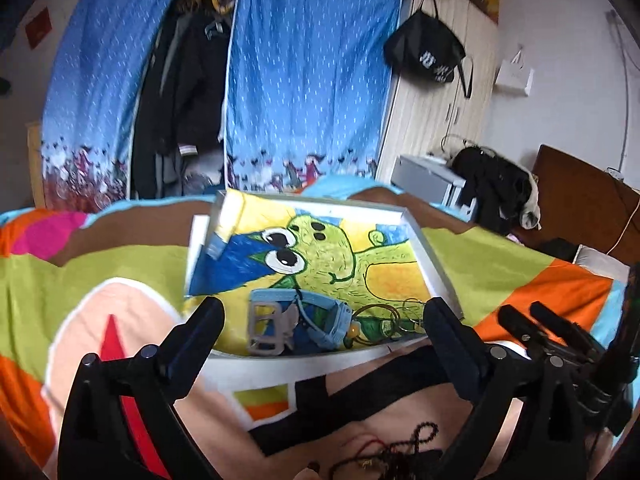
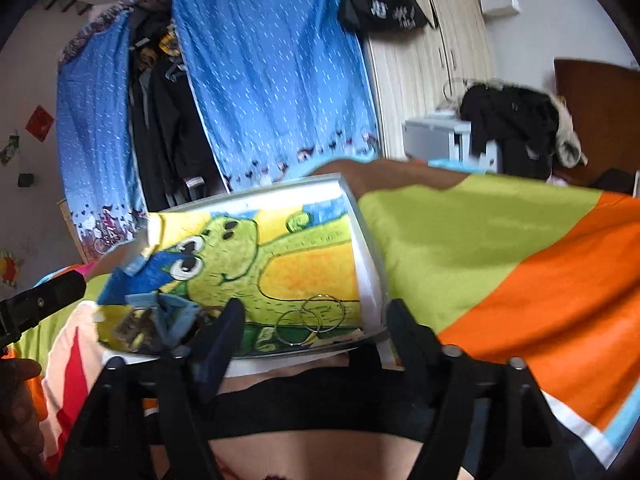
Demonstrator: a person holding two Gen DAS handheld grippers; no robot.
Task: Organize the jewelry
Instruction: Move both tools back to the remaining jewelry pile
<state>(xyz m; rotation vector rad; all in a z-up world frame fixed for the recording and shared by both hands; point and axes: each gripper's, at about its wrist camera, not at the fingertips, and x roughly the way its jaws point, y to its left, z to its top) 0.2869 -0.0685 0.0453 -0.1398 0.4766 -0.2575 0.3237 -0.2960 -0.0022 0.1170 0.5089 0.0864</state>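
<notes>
Nearest the left wrist camera, a tangle of dark beaded strings (image 1: 400, 456) with a red cord is seen lying on the pale part of the bedspread (image 1: 500, 256), below and between the fingers. A black strap (image 1: 352, 384) is laid across the cover just beyond it. The left gripper (image 1: 324, 320) is held with its 2 fingers spread wide and nothing between them. To its right, the black body of the right gripper (image 1: 560, 340) is caught at the frame edge.

In the right wrist view, the right gripper (image 2: 314, 320) is likewise spread apart and holds nothing. Its left finger (image 2: 220, 340) stands in front of the tray's near rim and hides part of the contents there.

Just past both sets of fingertips, a shallow white tray (image 1: 434, 264) is set on the bedspread, lined with a crayon drawing of a green big-eyed creature (image 1: 320, 256). In the near part of the tray, a light blue fabric pouch (image 1: 320, 320) and a grey buckle-like piece (image 1: 266, 328) are seen at the left. 2 thin metal rings (image 2: 312, 320) lie overlapping at the right, close to the tray's right wall.

Further off, blue patterned curtains (image 1: 312, 80) are hung over a rack of dark clothes (image 1: 188, 92). A black bag (image 1: 428, 56) hangs on a pale wardrobe, and dark clothing (image 1: 496, 188) is piled on a white stand at the right
</notes>
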